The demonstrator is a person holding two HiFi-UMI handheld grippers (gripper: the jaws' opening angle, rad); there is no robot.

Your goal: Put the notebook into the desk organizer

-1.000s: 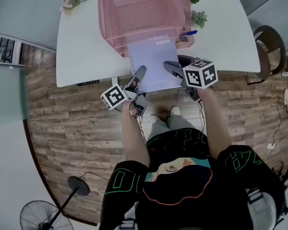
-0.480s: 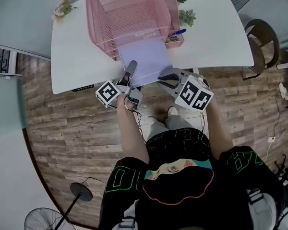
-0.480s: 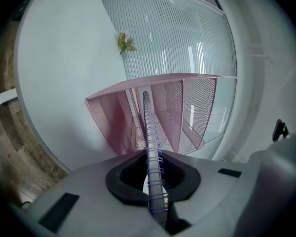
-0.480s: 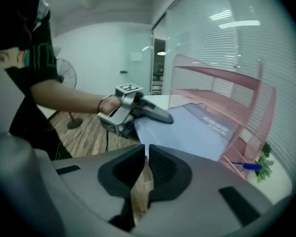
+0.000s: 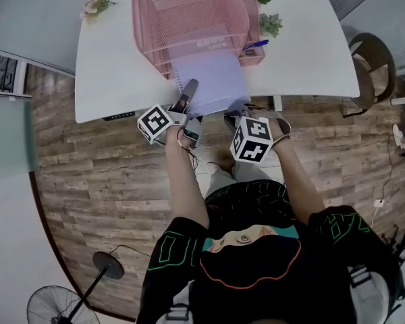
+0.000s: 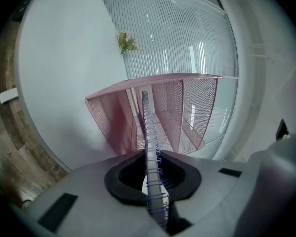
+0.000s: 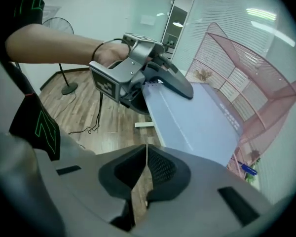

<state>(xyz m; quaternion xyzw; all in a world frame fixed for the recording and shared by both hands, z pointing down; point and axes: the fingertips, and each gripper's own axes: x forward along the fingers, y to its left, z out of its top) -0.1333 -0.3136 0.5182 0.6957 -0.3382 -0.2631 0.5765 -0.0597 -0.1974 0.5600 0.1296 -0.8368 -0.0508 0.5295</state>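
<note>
Now left gripper [image 5: 189, 90] fingers gripping notebook [image 5: 214, 79] spiral, far end lying in pink desk organizer [image 5: 189, 12] at 12 o'clock; right gripper [image 5: 237, 108] fingers just closing empty, at notebook's 5 o'clock.

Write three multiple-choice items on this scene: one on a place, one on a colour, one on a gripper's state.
1. The notebook's far end lies: A) inside the desk organizer B) outside it, to its left C) on top of it.
2. The desk organizer is: A) black B) pink C) green.
3. The right gripper is: A) wide open B) clamped on the notebook C) shut, empty.

A: its cover shows through the mesh.
B: the wire mesh is pink.
C: its jaws, just closed, meet with nothing between.
</note>
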